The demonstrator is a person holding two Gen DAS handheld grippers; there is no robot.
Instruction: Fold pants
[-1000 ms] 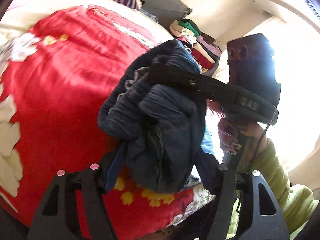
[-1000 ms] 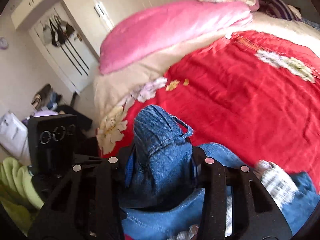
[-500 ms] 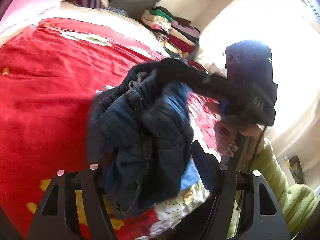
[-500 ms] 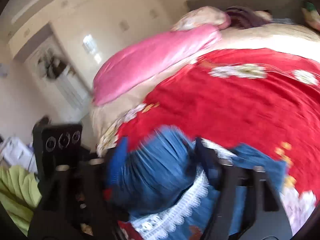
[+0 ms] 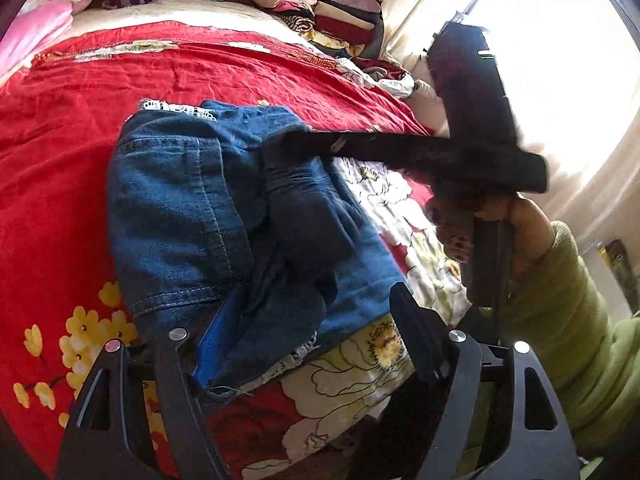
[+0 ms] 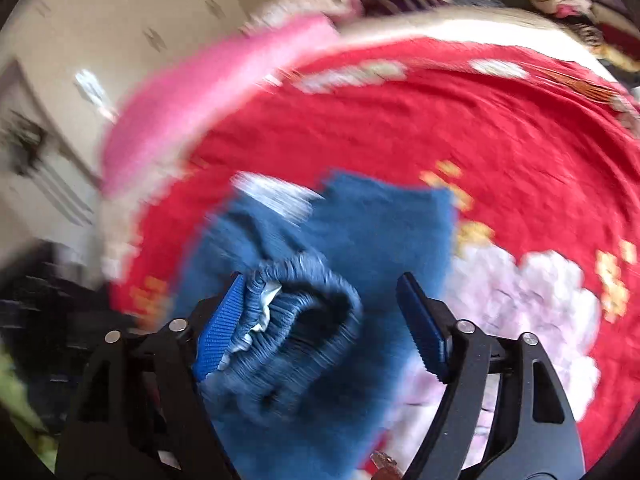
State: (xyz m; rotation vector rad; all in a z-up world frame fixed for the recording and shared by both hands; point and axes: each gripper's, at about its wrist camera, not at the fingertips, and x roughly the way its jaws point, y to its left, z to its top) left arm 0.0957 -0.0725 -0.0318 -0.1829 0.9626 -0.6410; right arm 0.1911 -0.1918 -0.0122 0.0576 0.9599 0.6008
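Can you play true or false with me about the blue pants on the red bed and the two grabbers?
1. The jeans lie on a red bedspread. True.
2. The right gripper is squeezed shut on them. False: its jaws stand open, the waistband between them.
3. Folded clothes are stacked past the bed. True.
4. The blanket is green. False: pink.
5. The left gripper is open. True.
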